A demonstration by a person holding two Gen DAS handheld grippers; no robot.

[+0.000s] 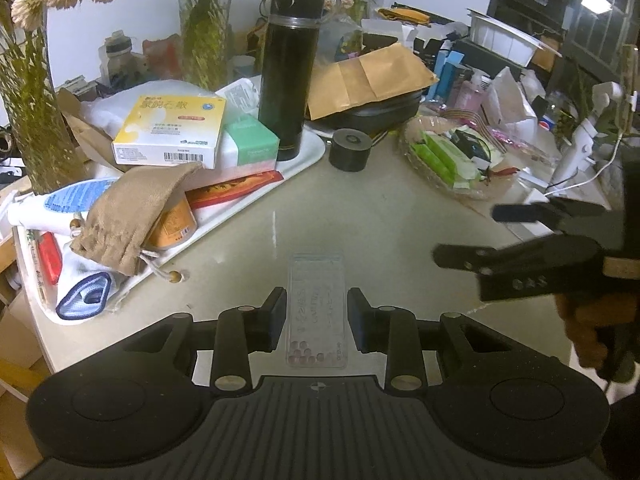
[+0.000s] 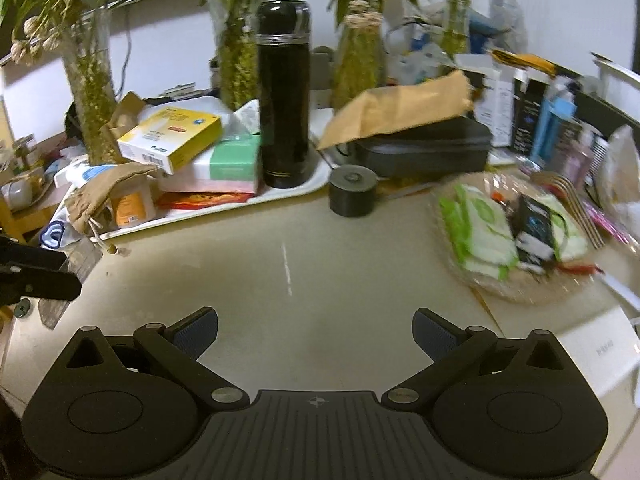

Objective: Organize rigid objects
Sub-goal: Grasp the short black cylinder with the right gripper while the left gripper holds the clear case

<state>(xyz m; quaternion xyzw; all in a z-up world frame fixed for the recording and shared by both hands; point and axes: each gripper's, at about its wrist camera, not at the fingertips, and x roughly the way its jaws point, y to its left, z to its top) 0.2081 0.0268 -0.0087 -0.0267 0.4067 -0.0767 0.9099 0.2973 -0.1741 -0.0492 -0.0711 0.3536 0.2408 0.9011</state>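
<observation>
A clear plastic box (image 1: 317,312) with small pink beads at its near end lies on the beige table, between the fingers of my left gripper (image 1: 317,316). The jaws stand a little apart from its sides. The box shows faintly at the left edge of the right wrist view (image 2: 82,266). My right gripper (image 2: 315,332) is wide open and empty over bare table; it also shows at the right of the left wrist view (image 1: 468,236). A black thermos (image 1: 290,72) stands on the white tray (image 1: 308,158). A short black cylinder (image 1: 350,150) sits beside the tray.
The tray holds a yellow box (image 1: 172,132), a green tissue pack (image 1: 252,146), a tan drawstring pouch (image 1: 132,216) and an orange jar (image 1: 176,224). A wicker basket (image 1: 448,156) of packets stands on the right. A black case (image 2: 424,148) under brown paper and glass vases stand behind.
</observation>
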